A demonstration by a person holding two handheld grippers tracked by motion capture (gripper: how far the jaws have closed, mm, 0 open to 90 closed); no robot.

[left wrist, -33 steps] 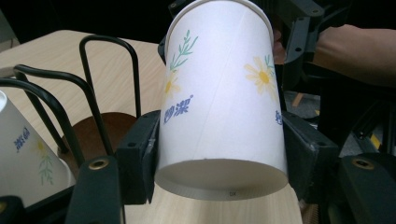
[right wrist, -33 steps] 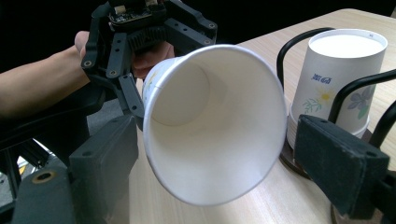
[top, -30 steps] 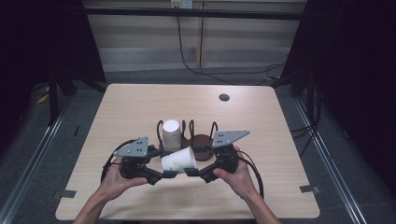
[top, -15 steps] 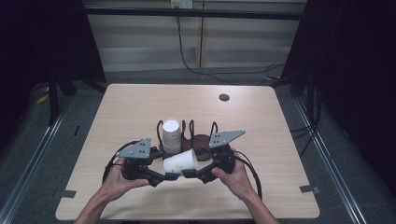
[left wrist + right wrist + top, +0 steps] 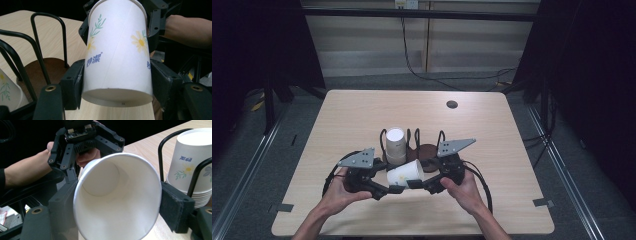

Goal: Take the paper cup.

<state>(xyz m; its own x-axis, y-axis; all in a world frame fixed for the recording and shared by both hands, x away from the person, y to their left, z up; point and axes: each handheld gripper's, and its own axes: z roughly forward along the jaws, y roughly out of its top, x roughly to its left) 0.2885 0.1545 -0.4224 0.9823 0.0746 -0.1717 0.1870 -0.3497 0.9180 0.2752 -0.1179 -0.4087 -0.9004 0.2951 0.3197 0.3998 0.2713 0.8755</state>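
We hold the paper cup [image 5: 405, 173] on its side between our two claws, just in front of the wire rack [image 5: 414, 141] on the desk [image 5: 492, 150], beside the stacked cups [image 5: 395, 145] standing in that rack. Its long axis runs from claw to claw: base toward the left claw [image 5: 388, 188], open mouth toward the right claw [image 5: 416, 184]. The left claw, its jaws just easing apart, flanks the base; the right claw's jaws have just been closing and now grasp the rim. The handover turns on that axis.
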